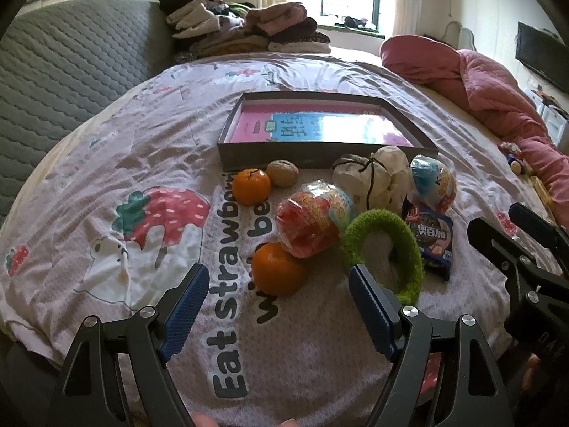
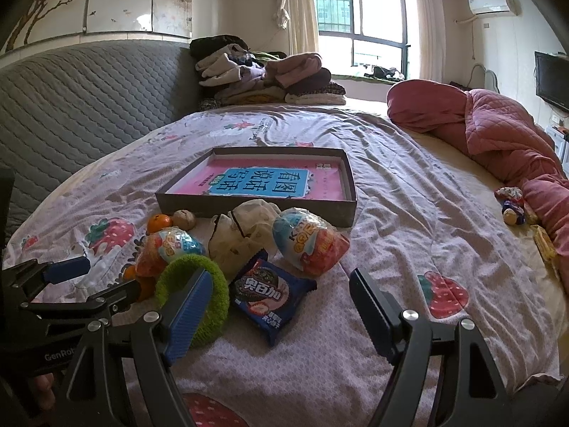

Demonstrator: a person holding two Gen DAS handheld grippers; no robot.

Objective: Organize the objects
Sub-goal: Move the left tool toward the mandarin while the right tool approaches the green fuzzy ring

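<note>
I have both grippers hanging low over the near edge of the bed [image 1: 106, 163], and neither one holds anything. My left gripper [image 1: 275, 295] has its jaws wide apart, with the nearer orange [image 1: 277, 268] lying on the sheet just ahead of the gap. My right gripper [image 2: 275, 302] also has its jaws wide apart, and the blue snack packet [image 2: 272, 295] lies in front of the opening.

The things to sort lie in 1 loose cluster toward the near edge of the bed, right in front of the shallow box [image 2: 256, 210]. The box lies open-topped at the middle of the bed, with a pink and blue sheet of printed characters flat inside it. Against the box's near wall I see a second orange [image 1: 250, 186] touching a walnut [image 1: 282, 173]. Beside them lies a white tied cloth bundle [image 2: 242, 238], and 2 wrapped egg-shaped toys flank it, 1 red [image 1: 313, 220] and 1 blue and red [image 2: 309, 243]. A fuzzy green ring [image 2: 193, 299] lies nearest me, touching the snack packet.

At the far edge of the bed there is a pile of folded clothes [image 2: 263, 74], and a pink quilt [image 2: 498, 135] lies bunched along the right edge.
</note>
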